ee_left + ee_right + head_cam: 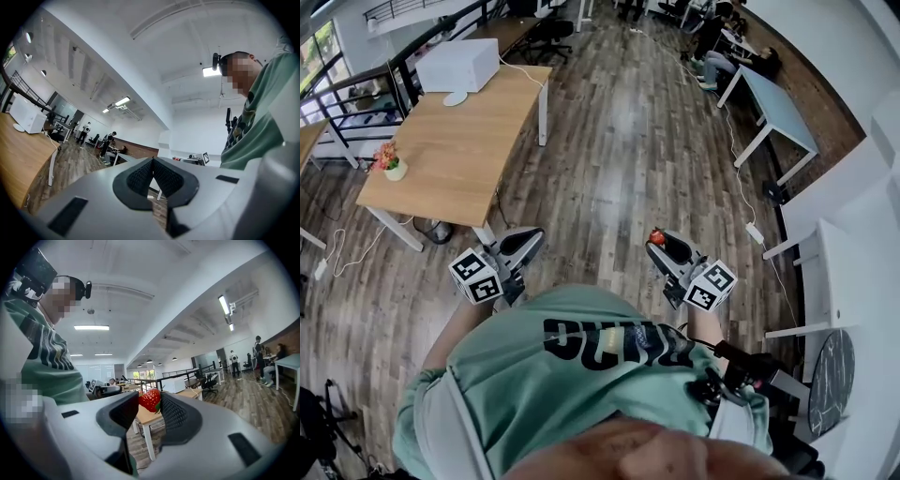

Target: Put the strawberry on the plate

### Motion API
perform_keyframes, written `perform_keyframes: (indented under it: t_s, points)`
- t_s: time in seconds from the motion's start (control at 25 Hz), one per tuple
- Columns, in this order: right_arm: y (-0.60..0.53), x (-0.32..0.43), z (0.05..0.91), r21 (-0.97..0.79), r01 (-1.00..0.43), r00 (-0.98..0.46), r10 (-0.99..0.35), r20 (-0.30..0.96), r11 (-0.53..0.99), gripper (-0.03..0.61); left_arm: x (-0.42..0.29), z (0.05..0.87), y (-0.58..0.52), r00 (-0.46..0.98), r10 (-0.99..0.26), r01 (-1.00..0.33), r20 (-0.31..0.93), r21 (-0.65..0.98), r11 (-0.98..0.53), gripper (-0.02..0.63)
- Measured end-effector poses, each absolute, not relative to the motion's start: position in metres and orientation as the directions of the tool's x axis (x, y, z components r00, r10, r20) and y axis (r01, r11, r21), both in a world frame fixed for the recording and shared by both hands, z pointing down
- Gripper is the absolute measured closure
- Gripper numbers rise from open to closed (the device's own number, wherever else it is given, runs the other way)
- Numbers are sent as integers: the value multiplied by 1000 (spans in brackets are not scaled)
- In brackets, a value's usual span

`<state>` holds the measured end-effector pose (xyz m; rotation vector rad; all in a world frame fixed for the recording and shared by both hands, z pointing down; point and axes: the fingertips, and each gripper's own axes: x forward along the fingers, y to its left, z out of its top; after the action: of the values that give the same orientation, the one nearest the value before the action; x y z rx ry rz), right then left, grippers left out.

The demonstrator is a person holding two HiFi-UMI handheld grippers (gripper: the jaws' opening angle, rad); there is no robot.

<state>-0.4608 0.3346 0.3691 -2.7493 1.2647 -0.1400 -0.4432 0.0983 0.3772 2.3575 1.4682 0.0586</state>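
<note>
A: Well, starting from the left, what do you see?

B: A wooden tabletop [459, 141] stands far left in the head view. A white box [457, 64] sits at its far end and a small flower pot [391, 164] near its left edge.

A: And the left tool?

B: The left tool [152, 161] is held in front of the person's green shirt [562, 375], above the plank floor [609, 141]. Its own view shows the two ribbed pads pressed together at the tips, with nothing between them.

A: Then the right tool?

B: The right tool [149, 405] is at about the same height, just right of the left one, and also over the floor. Its jaws stand partly apart and are clamped on the strawberry [151, 399].

A: Where exactly does the fruit sit in it?

B: It is right at the jaw tips, pinched between the two pads. The left pad touches its left side and the right pad its right. A bit of green leaf shows against the right pad. In the head view it is a red dot at the far end of the tool, the end away from the body.

A: How does it lie relative to the tabletop?

B: It is well apart from the wooden one, off to that tabletop's right. A white tabletop [862, 253] lies further right, near the picture's edge.
</note>
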Motion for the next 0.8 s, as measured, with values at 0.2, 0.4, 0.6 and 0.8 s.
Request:
perform_keyframes:
  t_s: [0.2,0.4,0.6,0.8]
  points:
    - [301,-421,362,-121,-719,685,-727,45,-684,428,-394,372,60,422,891,883,-168,300,-362,609]
    - [269,-389,365,-123,-700,700,-710,77,-703,428,-359,382,31,399,899,889,-180,319,-330,609]
    - [256,-360,368,-127,-710,685,-721,108,-693,428,-332,395,21,407,895,877,-181,353,-327,609]
    - [269,-324,372,-140,-731,658,-744,113,-668,428,-310,406,30,450,878,853,-165,371,-367,609]
